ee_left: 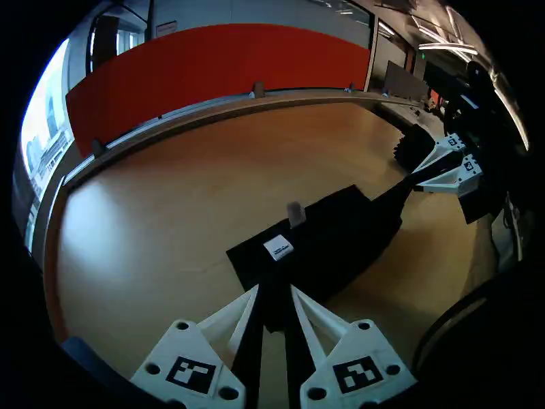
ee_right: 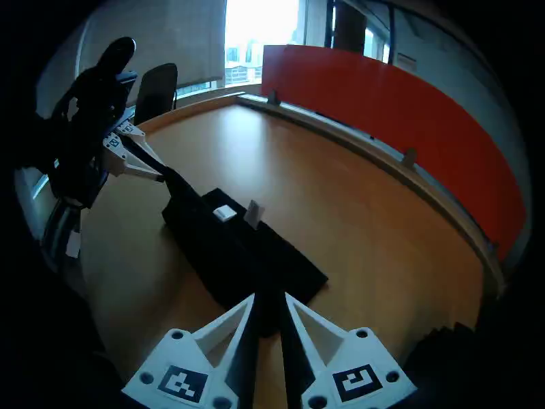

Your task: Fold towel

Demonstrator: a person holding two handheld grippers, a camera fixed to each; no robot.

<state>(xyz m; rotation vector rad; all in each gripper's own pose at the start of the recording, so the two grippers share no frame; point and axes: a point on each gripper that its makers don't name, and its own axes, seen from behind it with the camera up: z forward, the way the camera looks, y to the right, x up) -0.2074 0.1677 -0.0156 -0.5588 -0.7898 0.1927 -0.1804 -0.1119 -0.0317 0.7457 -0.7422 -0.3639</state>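
Fingers of the left gripper (ee_left: 274, 300) pinch one end of the towel (ee_left: 334, 235), bottom centre. Those of the right gripper (ee_right: 269, 303) clamp the other end; the towel stretches over the tabletop (ee_left: 170, 204).

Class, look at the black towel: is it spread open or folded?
Folded, apparently: the black towel lies as a narrow strip on the table, ends pinched by the left gripper and the right gripper. Layer count: cannot tell.

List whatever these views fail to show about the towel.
- Left gripper view: towel layers, lost in the black cloth.
- Left gripper view: white tag print, too small.
- Left gripper view: grey tab, blurred.
- Right gripper view: towel corner pinched in right claw, covered by the claw.
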